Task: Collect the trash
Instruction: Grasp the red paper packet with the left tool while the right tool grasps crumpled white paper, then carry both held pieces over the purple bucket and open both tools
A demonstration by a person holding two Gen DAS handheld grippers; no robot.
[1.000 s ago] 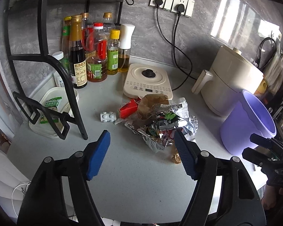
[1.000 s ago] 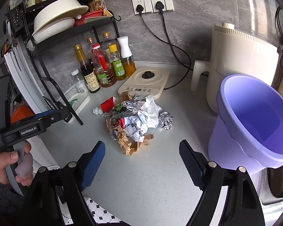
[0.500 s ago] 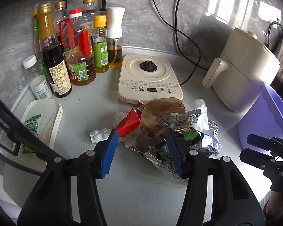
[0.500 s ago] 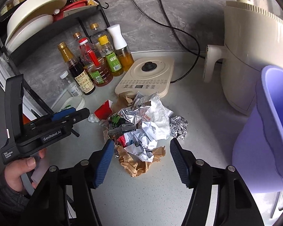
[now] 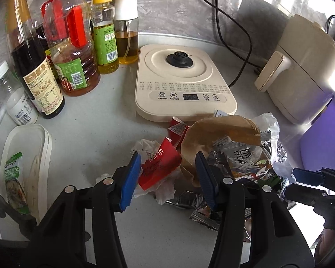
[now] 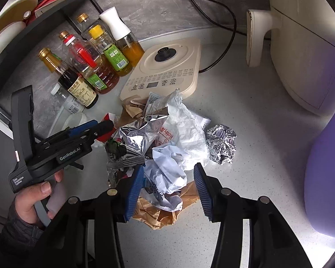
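A pile of trash lies on the grey counter in front of a cream induction cooker: a red wrapper, brown paper, silver foil packets, crumpled white paper and a foil ball. My left gripper is open, its blue pads on either side of the red wrapper and the brown paper's edge. My right gripper is open around the crumpled white paper and brown paper. The purple bin stands at the right.
Sauce and oil bottles stand at the back left under a dish rack. A white lidded container lies at the left. A cream air fryer with power cords stands at the back right. The left gripper shows in the right wrist view.
Both grippers have moved forward and down onto the trash pile and their jaws have narrowed. The trash itself has not moved.
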